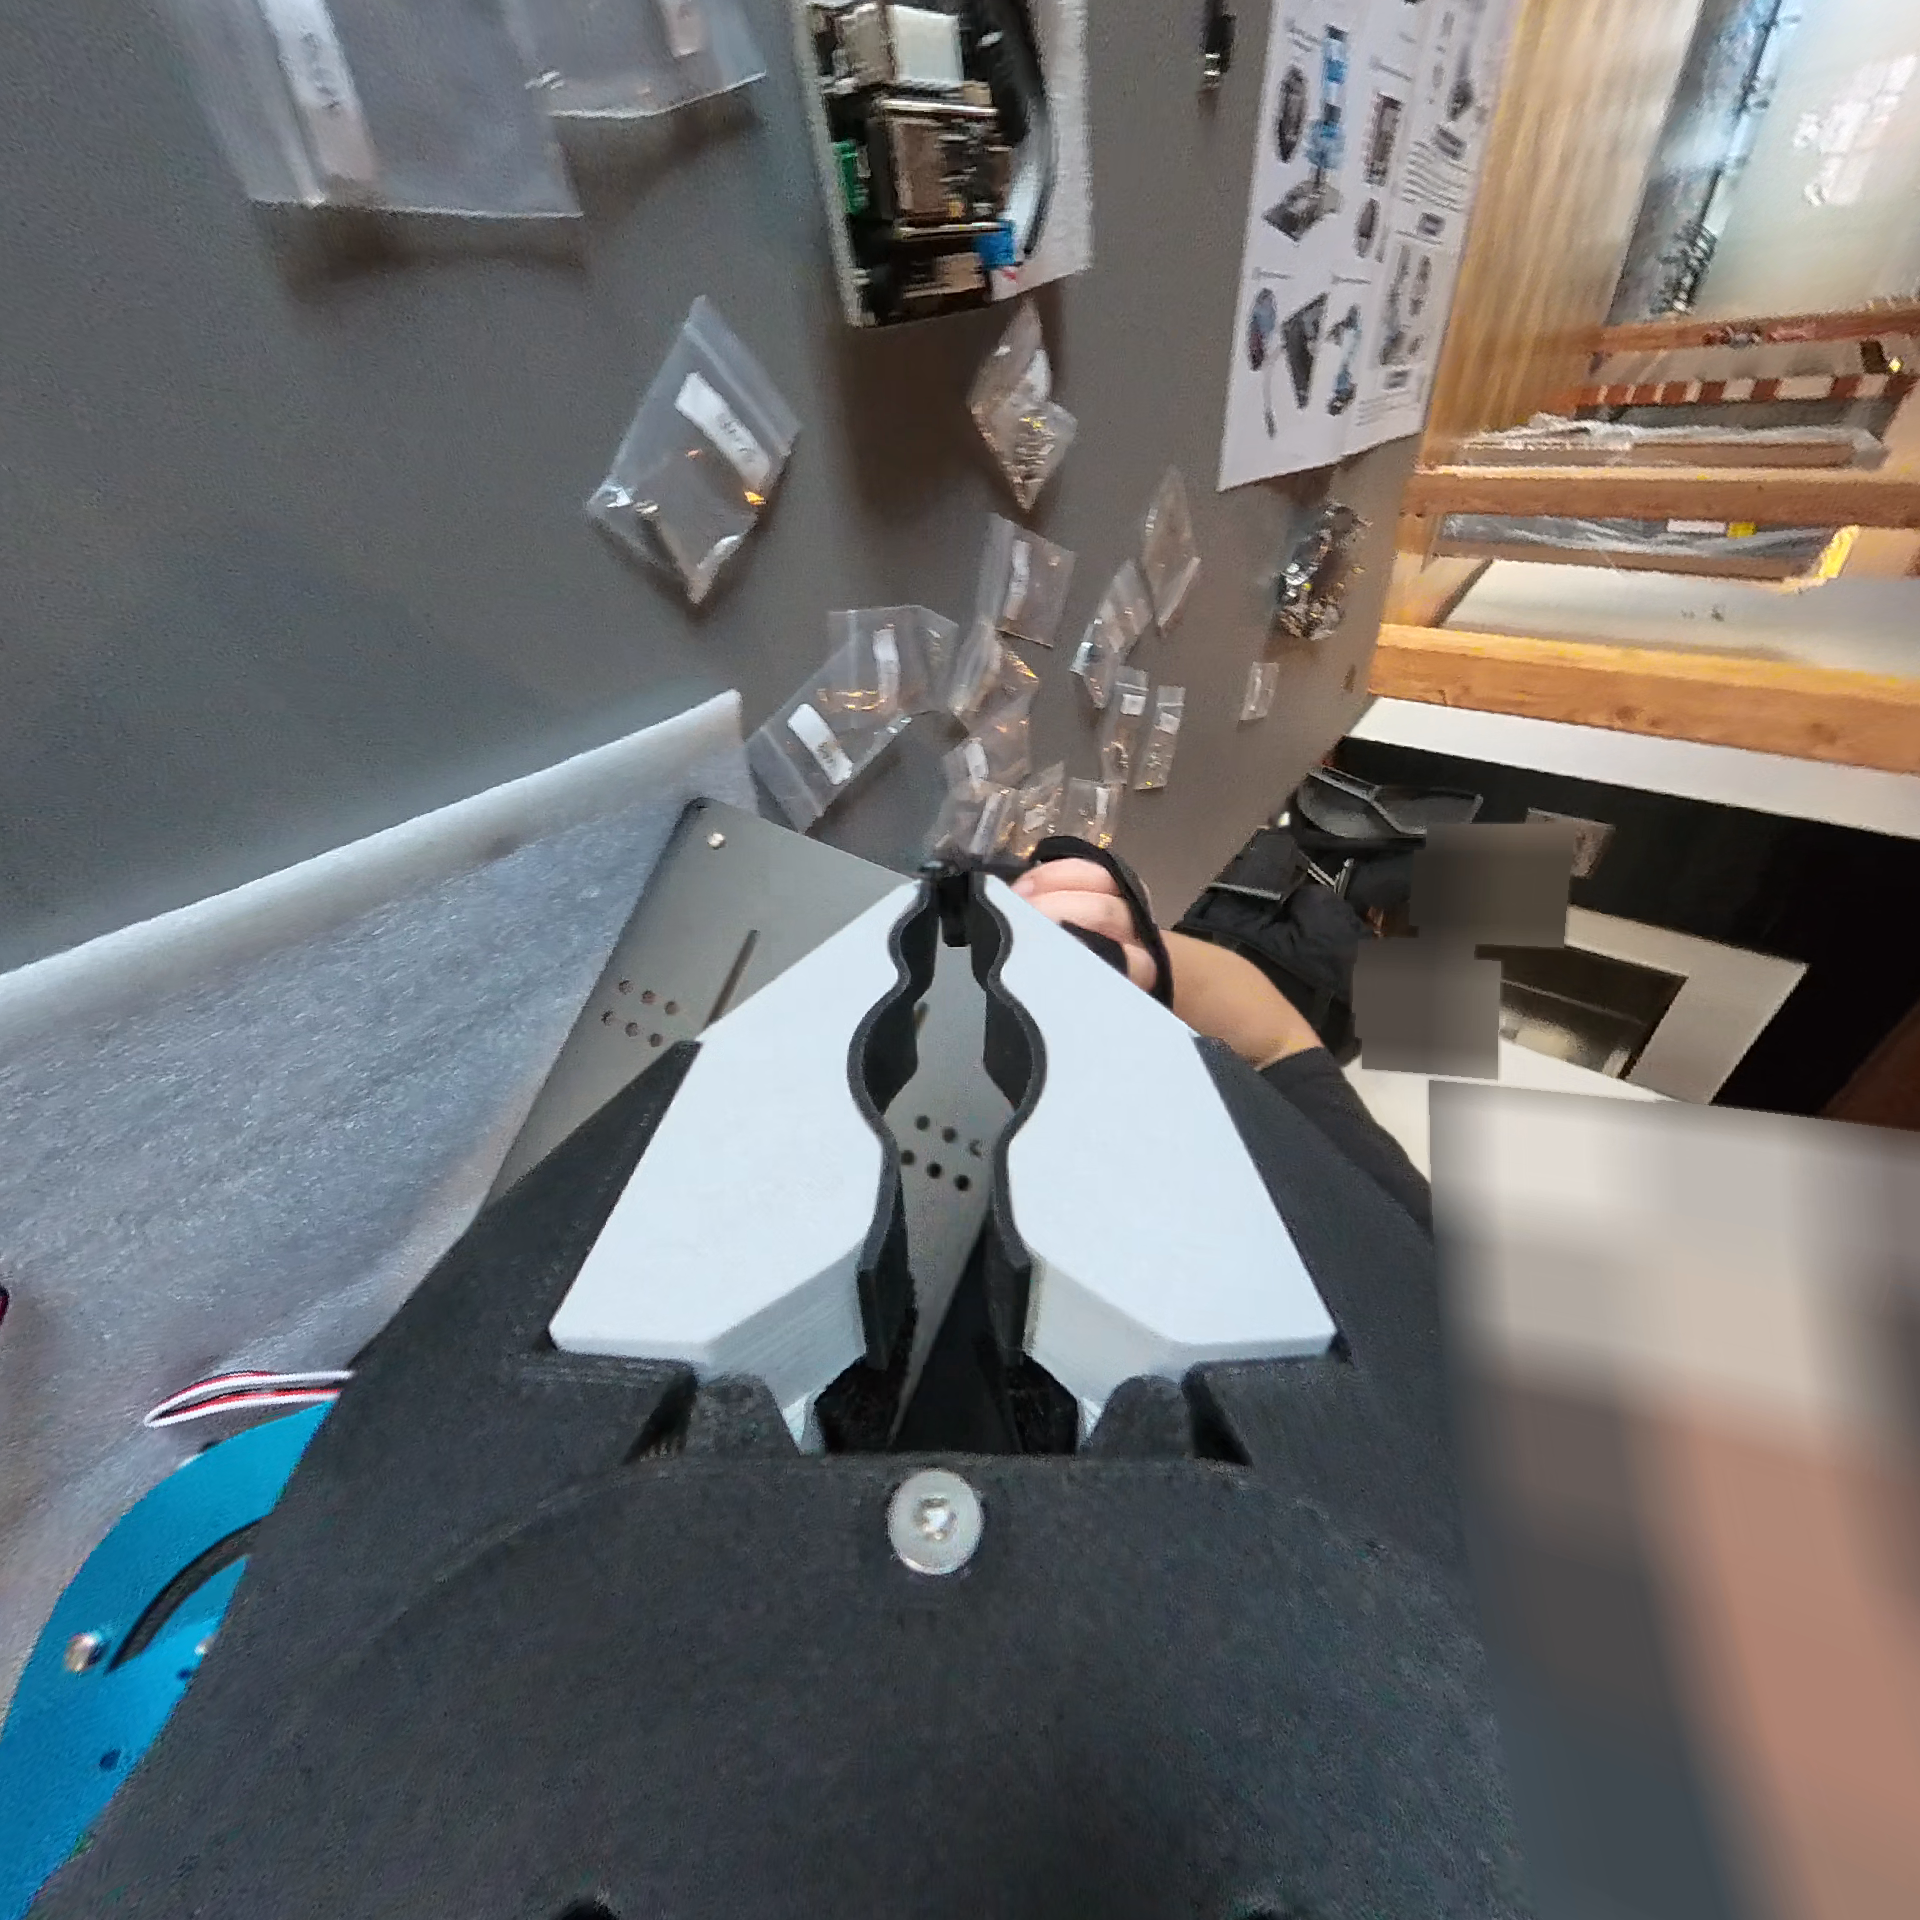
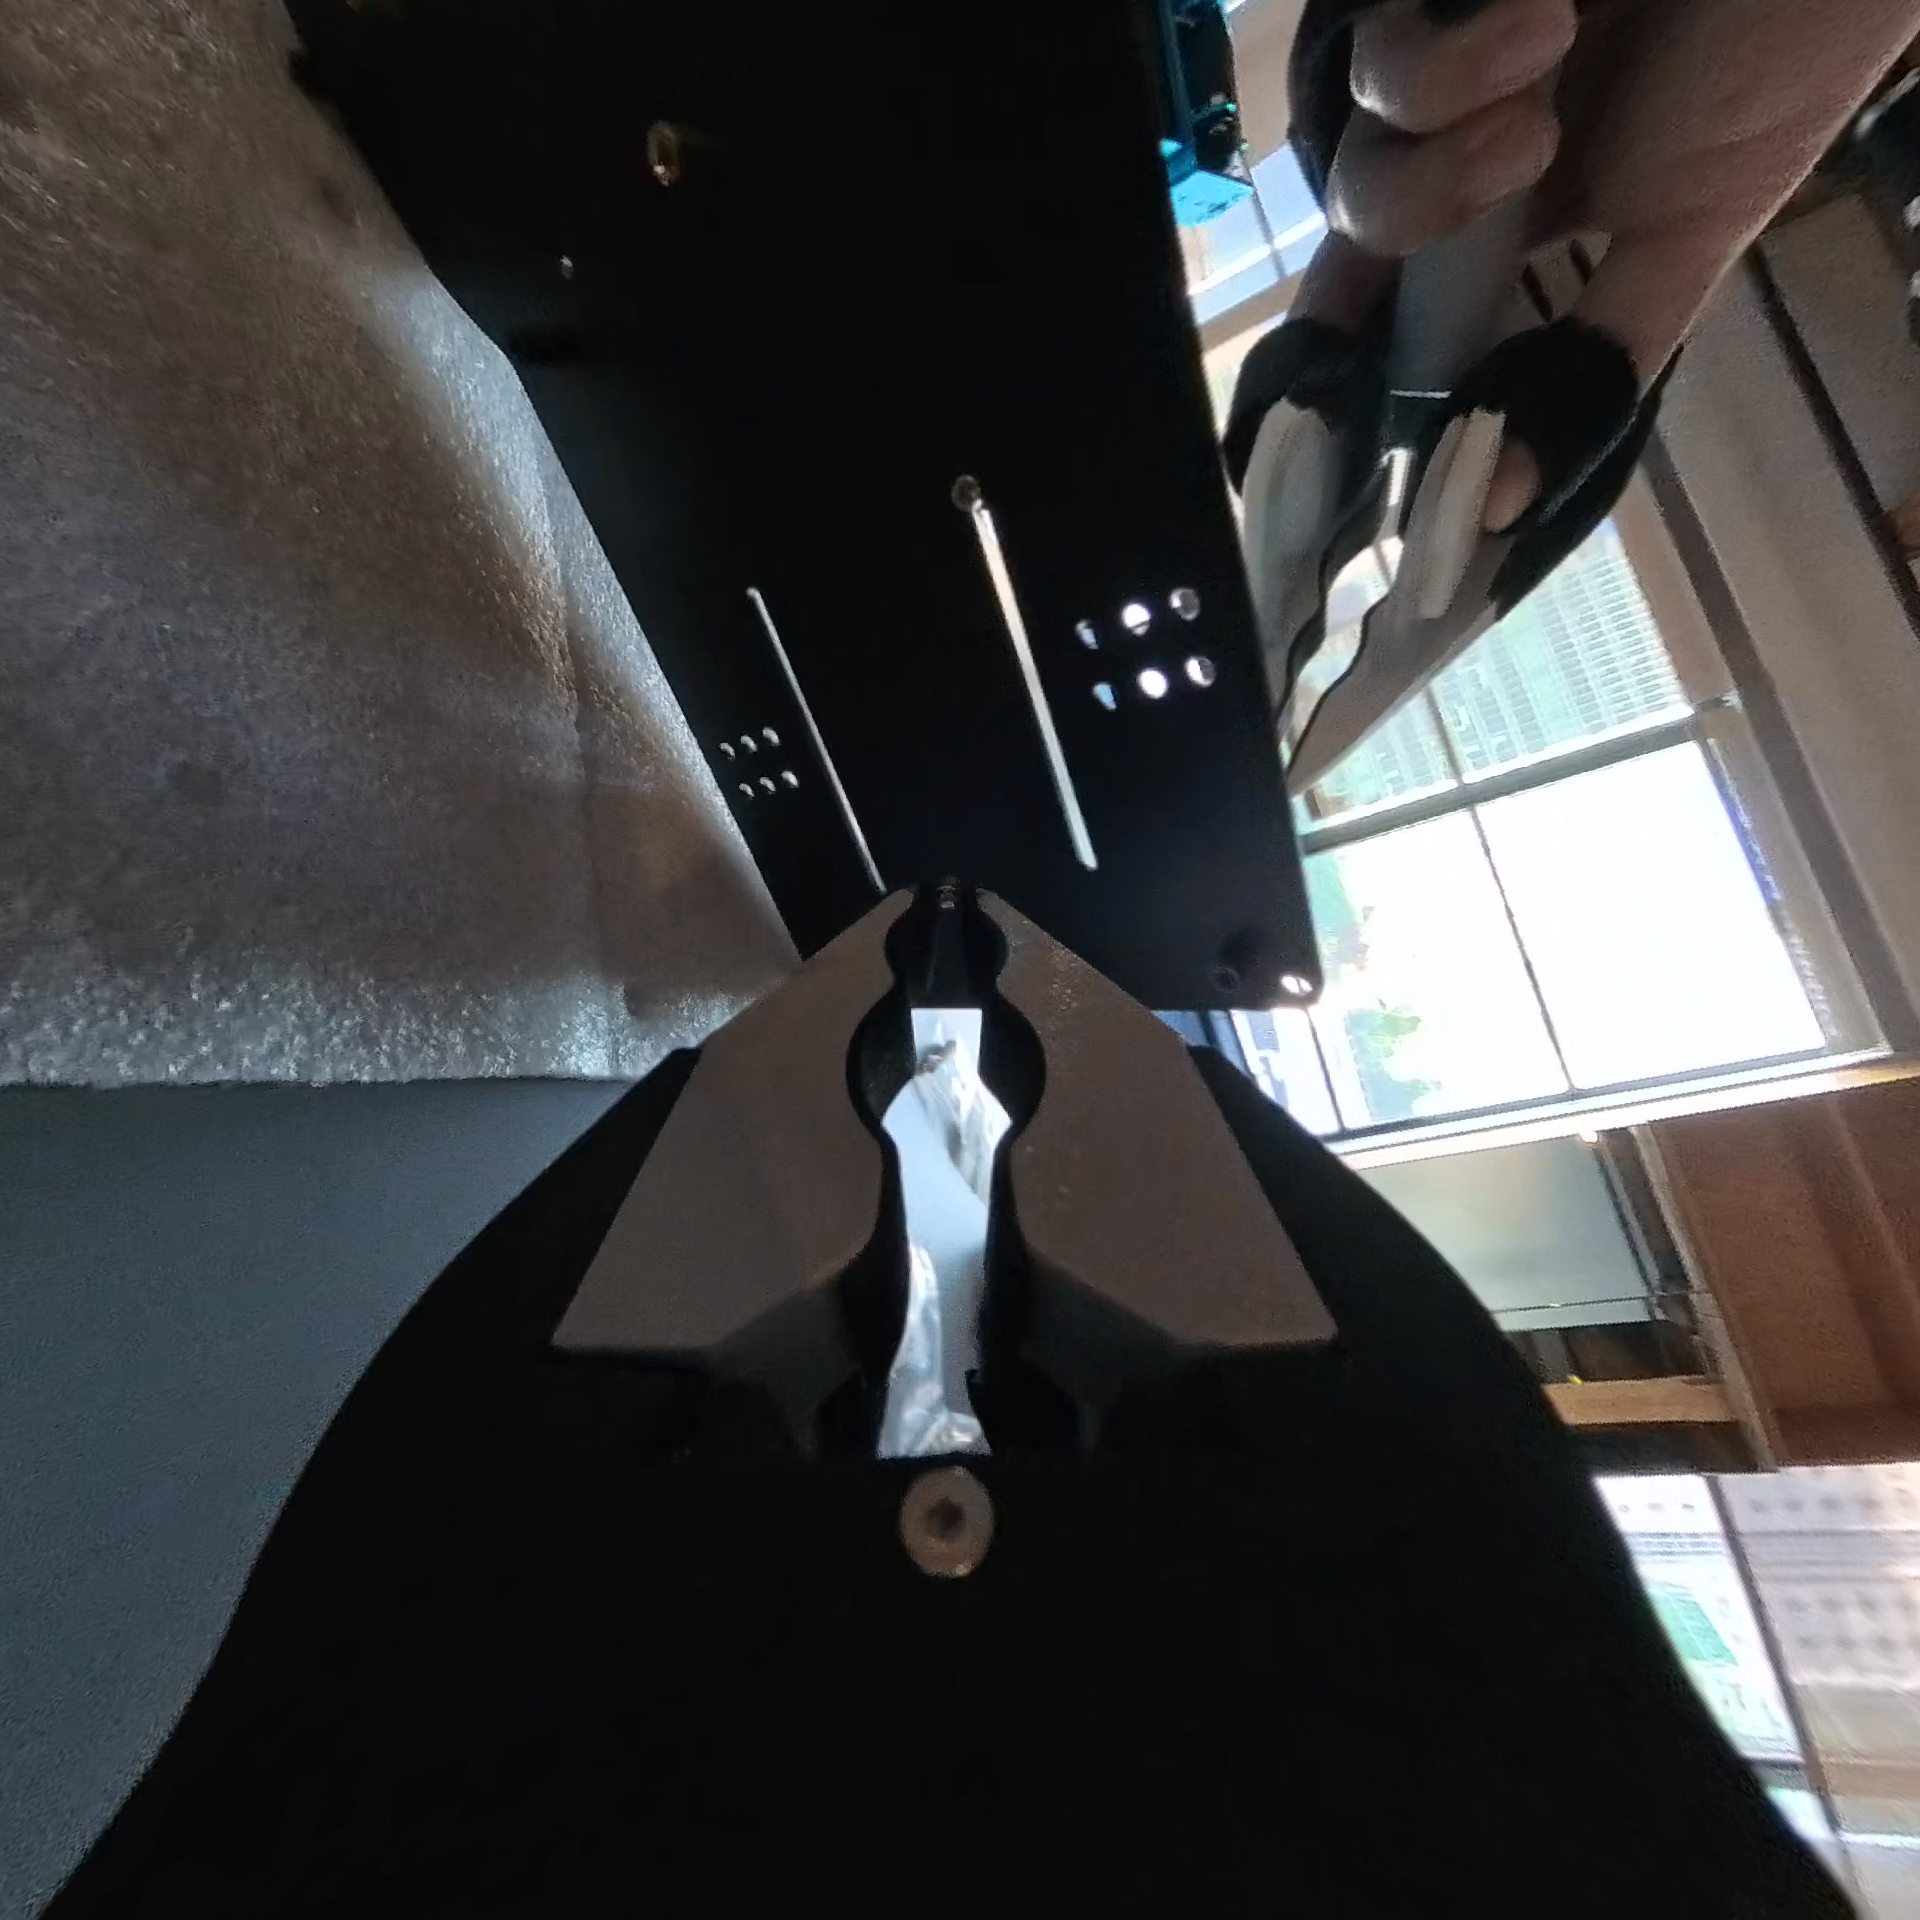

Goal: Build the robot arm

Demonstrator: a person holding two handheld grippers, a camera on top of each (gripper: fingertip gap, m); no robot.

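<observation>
A black metal plate [image 1: 727, 935] with slots and clusters of small holes is held up between both grippers, above a white foam sheet [image 1: 260, 987]. My left gripper [image 1: 951, 896] has white fingers [image 1: 769, 1164] and is shut on one edge of the plate, which shows edge-on in the gap between them. In the right wrist view the plate [image 2: 883, 364] fills the upper middle. My right gripper [image 2: 943, 896] is shut on its near edge. The left gripper [image 2: 1351, 665], held by a hand [image 2: 1507, 135], also shows there at the plate's right edge.
Several small clear bags of parts [image 1: 696, 457] lie scattered on the grey table [image 1: 260, 468]. A circuit board in a white box [image 1: 925, 145] and a printed sheet [image 1: 1351, 239] lie farther off. A blue round part with wires [image 1: 114, 1621] sits on the foam. Wooden shelving [image 1: 1662, 520] stands beyond the table. The tips of one gripper are about 10 cm away from the tips of the other.
</observation>
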